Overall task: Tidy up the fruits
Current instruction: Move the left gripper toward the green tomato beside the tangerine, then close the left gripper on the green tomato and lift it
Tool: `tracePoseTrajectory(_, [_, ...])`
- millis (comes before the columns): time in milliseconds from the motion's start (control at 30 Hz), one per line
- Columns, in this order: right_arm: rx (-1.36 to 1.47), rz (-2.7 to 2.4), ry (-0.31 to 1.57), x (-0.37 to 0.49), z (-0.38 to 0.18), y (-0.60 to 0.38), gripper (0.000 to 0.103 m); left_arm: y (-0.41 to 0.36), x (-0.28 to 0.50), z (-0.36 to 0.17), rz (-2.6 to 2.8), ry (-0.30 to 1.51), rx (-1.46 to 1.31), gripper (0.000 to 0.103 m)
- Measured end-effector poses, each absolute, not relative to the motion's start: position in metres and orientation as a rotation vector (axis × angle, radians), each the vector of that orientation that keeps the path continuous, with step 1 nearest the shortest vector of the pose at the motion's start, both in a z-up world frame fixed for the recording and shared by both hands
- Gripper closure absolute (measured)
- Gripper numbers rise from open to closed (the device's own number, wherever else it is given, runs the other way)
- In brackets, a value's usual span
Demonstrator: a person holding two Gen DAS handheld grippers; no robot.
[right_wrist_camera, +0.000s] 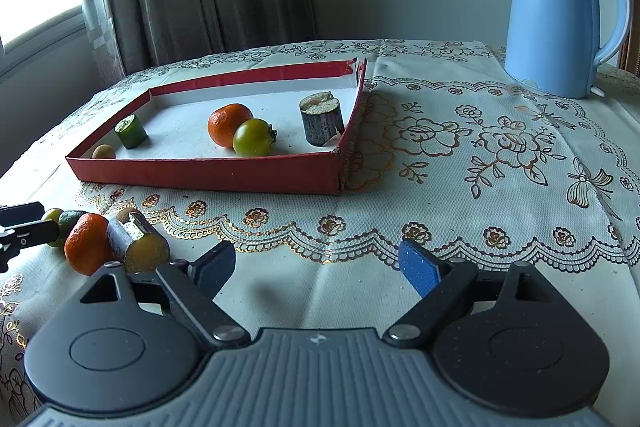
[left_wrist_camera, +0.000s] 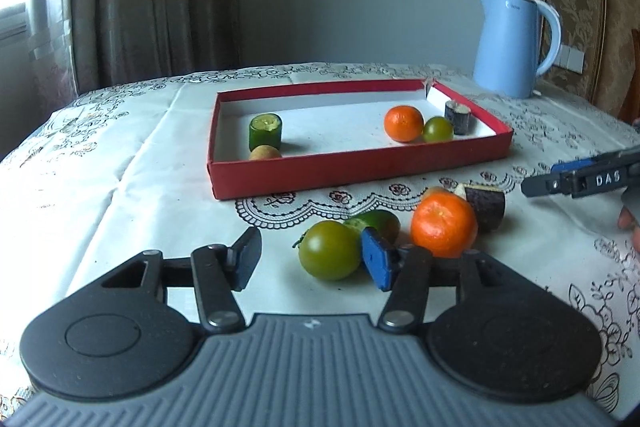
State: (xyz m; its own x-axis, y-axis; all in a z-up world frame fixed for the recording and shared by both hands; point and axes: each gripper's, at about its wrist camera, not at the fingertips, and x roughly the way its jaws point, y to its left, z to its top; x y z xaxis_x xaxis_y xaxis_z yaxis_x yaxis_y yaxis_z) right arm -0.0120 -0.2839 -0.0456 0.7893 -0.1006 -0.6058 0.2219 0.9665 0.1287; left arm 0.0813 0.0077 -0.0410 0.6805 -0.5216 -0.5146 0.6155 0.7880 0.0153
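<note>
a shallow red cardboard tray (left_wrist_camera: 360, 169) with a white floor sits on the lace-patterned counter (left_wrist_camera: 120, 187). inside it lie five pieces: one glossy orange (left_wrist_camera: 403, 123), one green tomato (left_wrist_camera: 438, 129), one rough eggplant stub (left_wrist_camera: 458, 117), one cucumber stub (left_wrist_camera: 265, 131), one small tan round fruit (left_wrist_camera: 265, 153). on the counter near the left gripper (left_wrist_camera: 312, 259) cluster a second orange (left_wrist_camera: 443, 225), tomato (left_wrist_camera: 330, 255), cucumber piece (left_wrist_camera: 376, 223) and eggplant chunk (left_wrist_camera: 484, 207). its jaws stand wide, empty. the right gripper (right_wrist_camera: 316, 267) is likewise spread, holding nothing. only the right view shows the smooth blue kettle (right_wrist_camera: 560, 15) whole.
</note>
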Motion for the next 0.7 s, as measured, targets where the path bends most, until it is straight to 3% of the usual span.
tracePoseTrajectory(133, [0.198,-0.175,0.639,-0.012,-0.046,-0.284,0.014,0.005,0.083,-0.043,-0.639,0.527,0.206,0.051])
tracePoseTrajectory(267, [0.198,-0.174,0.639,-0.012,-0.046,-0.284,0.013,0.001,0.084,-0.046,-0.646,0.546,0.227,0.072])
tracePoseTrajectory(700, [0.198,-0.175,0.639,-0.012,-0.046,-0.284,0.013,0.004,0.067,-0.035,-0.623,0.456,0.214,0.072])
